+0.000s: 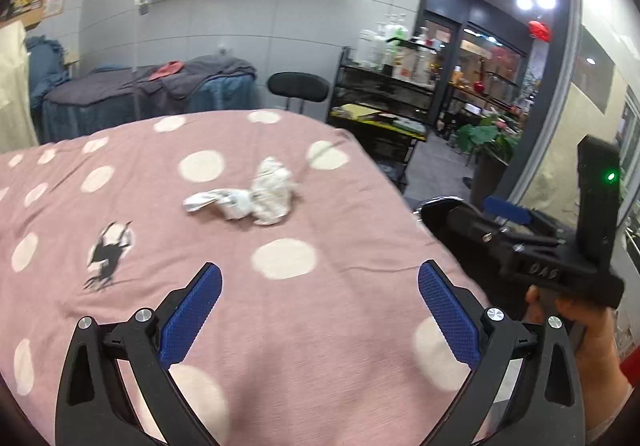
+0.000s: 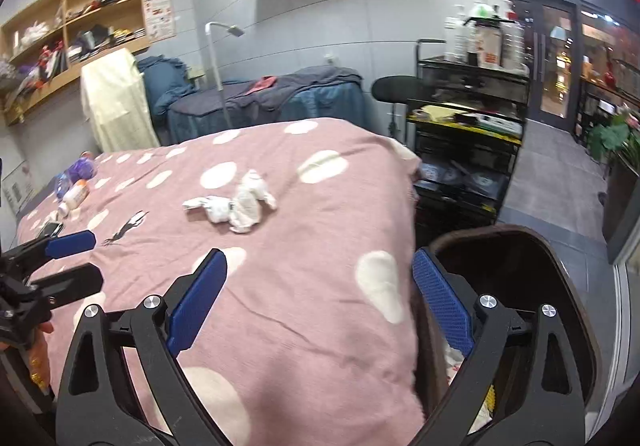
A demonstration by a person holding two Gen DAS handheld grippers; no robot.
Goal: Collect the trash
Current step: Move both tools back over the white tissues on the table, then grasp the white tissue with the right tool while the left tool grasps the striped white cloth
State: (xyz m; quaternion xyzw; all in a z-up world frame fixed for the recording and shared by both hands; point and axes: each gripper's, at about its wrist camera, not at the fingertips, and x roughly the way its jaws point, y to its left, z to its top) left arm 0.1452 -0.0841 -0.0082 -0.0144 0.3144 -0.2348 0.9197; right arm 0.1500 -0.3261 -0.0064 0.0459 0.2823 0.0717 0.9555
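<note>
Pink dotted cover (image 1: 224, 254) on a bed, crumpled white tissues (image 1: 256, 197) lying mid-bed, two or three wads touching each other. Left gripper (image 1: 320, 310) hovers over the near part of the cover, jaws spread wide, nothing between the blue pads (image 1: 192, 322); tissues well ahead of it. Right gripper (image 2: 320, 298) also spread wide and empty, positioned at the bed's right edge, its right finger over a dark bin (image 2: 520, 286) beside the bed; something white shows inside the bin. Right hand (image 1: 576, 330) grips its handle in the left view. Bottles (image 2: 74, 185) at the far left of the bed. Black cart (image 2: 468, 117) and stool (image 2: 394, 87) behind.
</note>
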